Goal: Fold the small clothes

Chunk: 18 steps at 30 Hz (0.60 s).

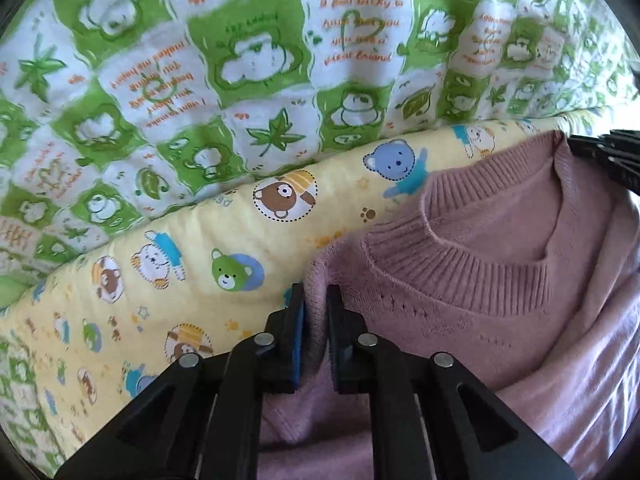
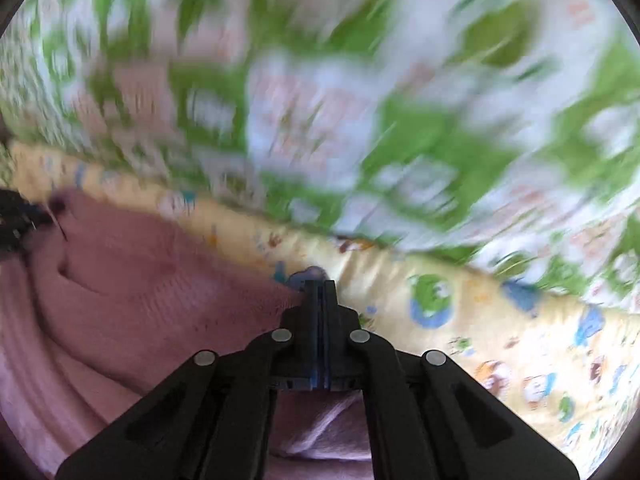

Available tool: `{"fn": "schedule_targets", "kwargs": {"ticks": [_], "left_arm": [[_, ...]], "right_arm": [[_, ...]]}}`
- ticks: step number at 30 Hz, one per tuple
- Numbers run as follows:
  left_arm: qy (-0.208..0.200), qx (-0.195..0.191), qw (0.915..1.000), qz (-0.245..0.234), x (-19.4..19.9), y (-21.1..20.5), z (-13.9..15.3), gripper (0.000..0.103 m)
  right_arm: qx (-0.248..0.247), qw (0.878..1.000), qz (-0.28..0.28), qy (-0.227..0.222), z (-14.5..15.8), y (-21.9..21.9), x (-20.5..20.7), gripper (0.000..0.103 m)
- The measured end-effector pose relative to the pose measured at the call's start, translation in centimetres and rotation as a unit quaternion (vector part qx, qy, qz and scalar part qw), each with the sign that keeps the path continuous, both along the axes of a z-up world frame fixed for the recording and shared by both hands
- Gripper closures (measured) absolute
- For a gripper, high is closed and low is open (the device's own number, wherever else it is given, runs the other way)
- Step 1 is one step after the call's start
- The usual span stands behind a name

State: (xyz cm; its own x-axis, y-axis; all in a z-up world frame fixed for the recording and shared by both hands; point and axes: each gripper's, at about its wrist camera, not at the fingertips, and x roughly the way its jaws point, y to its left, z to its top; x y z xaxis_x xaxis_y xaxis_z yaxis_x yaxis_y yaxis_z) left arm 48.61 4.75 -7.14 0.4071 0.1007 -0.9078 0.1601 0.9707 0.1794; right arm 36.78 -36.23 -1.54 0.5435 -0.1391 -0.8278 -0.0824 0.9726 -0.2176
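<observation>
A small pink knit sweater (image 1: 492, 280) with a ribbed neckline hangs between my two grippers, above the bedding. My left gripper (image 1: 316, 300) is shut on the sweater's left shoulder; pink fabric shows between its jaws. My right gripper (image 2: 319, 286) is shut on the sweater's (image 2: 140, 280) other shoulder edge; the cloth runs off to its left. The right gripper also shows at the right edge of the left wrist view (image 1: 608, 156), and the left gripper at the left edge of the right wrist view (image 2: 16, 220). The right wrist view is blurred by motion.
A yellow sheet with cartoon bears (image 1: 180, 264) lies under the sweater. Behind it is a green and white quilt with leaves and orange writing (image 1: 240, 60). Both also show in the right wrist view, the sheet (image 2: 500, 320) and the quilt (image 2: 360, 100).
</observation>
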Motion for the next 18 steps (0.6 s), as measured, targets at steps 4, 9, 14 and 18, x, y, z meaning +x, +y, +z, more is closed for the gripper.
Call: {"fn": "schedule_targets", "kwargs": {"ticks": [4,9,14,18], "left_arm": [[-0.023,-0.021,0.9994,0.016,-1.4,-0.6,2.8,0.079],[-0.040,-0.069,0.9952,0.058,-6.7,1.1,5.3,0.061],[-0.027,-0.095,0.9910,0.090,-15.9,1.6,4.6,0.059],[0.001,-0.116,0.9856,0.123,-23.2,2.7,2.9,0.053]], "right_arm": [[0.037,0.999,-0.018,-0.036,2.3,0.4,-1.9,0.096],[0.090,0.993,-0.025,-0.069,5.9,0.7,-7.4,0.053],[0.127,0.989,-0.035,-0.061,6.8,0.7,-14.7,0.051],[0.146,0.987,-0.063,-0.034,5.1,1.1,-20.5,0.051]]}}
